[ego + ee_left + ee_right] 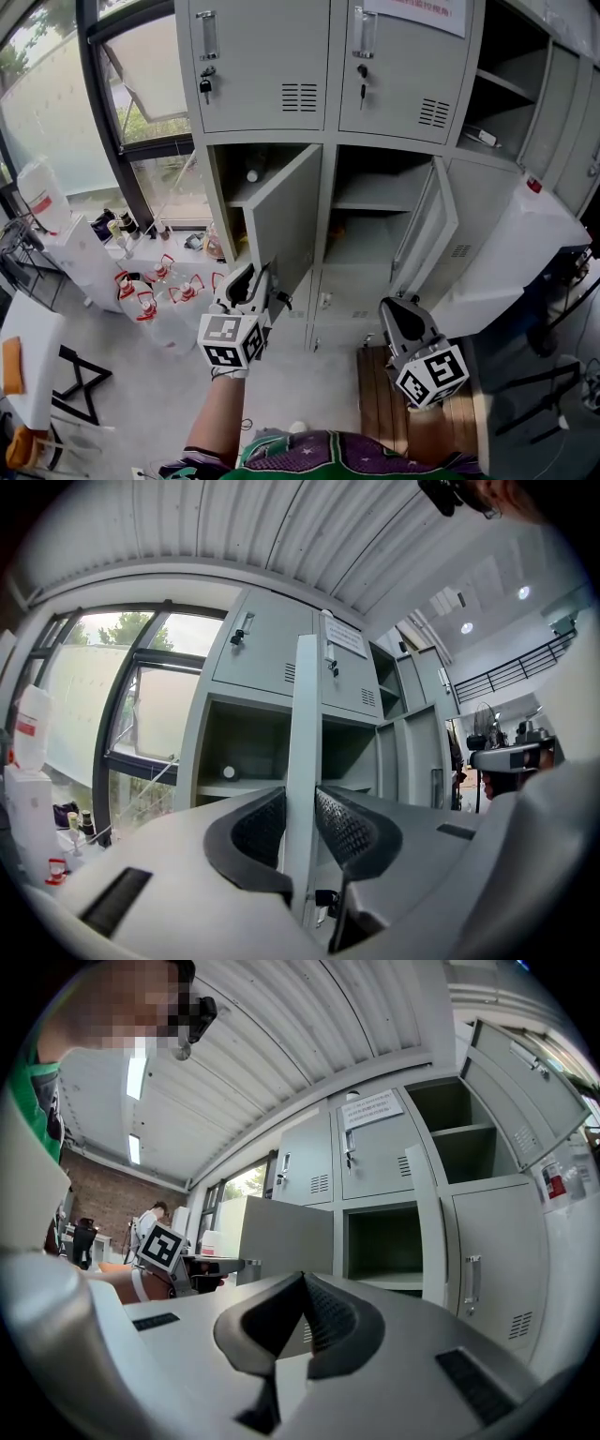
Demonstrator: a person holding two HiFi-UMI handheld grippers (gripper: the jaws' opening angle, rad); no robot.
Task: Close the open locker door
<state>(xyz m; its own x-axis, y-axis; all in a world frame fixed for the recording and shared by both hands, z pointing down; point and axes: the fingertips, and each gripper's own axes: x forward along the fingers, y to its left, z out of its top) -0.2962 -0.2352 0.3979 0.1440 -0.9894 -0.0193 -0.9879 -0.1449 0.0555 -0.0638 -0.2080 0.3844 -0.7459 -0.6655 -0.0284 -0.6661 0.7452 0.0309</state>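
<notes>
The grey locker bank fills the head view. A middle-row locker door [286, 216] stands swung out toward me. My left gripper [255, 281] is shut on its free edge. In the left gripper view the door's edge [305, 714] runs upright between the two pads, which press on it at my left gripper [302, 827]. My right gripper [401, 314] hangs to the right, in front of the bottom lockers, shut with nothing in it [302, 1312]. The right gripper view shows the held door [281, 1232] and the left gripper [234, 1265] at its edge.
A second door [427, 225] one locker to the right also stands open. Jugs with red caps [155, 300] sit on the floor at the left, by the window. A white cabinet [511, 253] leans at the right. A wooden board [380, 394] lies underfoot.
</notes>
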